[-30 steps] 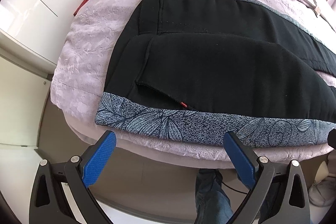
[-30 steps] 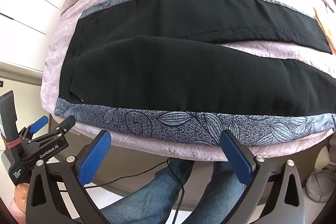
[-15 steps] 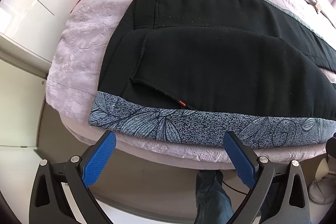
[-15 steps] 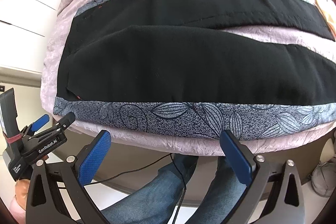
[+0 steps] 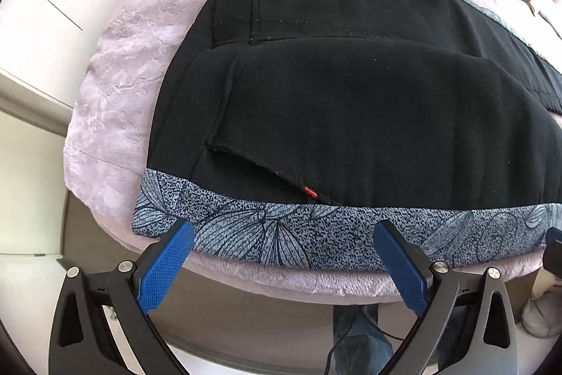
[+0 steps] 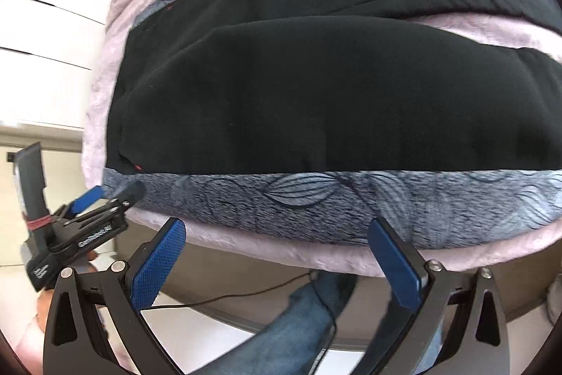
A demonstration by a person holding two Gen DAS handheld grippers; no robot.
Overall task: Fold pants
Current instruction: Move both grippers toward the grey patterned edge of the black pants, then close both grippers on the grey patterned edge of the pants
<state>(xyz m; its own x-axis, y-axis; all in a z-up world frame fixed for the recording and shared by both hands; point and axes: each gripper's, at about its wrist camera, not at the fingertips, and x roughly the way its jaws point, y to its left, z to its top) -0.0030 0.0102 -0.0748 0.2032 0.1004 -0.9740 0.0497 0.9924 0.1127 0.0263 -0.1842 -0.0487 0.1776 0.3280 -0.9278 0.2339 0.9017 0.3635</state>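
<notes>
Right now the black pants [image 5: 351, 115] lie flat on the bed [image 5: 119, 86], their long axis running left to right across both views, the patterned side stripe [image 5: 281, 234] along the near edge. The left tool [image 5: 281, 245] hangs wide apart and empty just short of that stripe near the waist end; the right tool [image 6: 277, 241], equally wide, faces it further along the leg.

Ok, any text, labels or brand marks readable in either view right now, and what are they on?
White lettering on the left tool, seen in the right wrist view: motion-blurred, not readable now.
Small white mark lower on that tool's body: too blurred to read.
Red tag on the pants: too small, no text legible.
Nothing else readable.
</notes>
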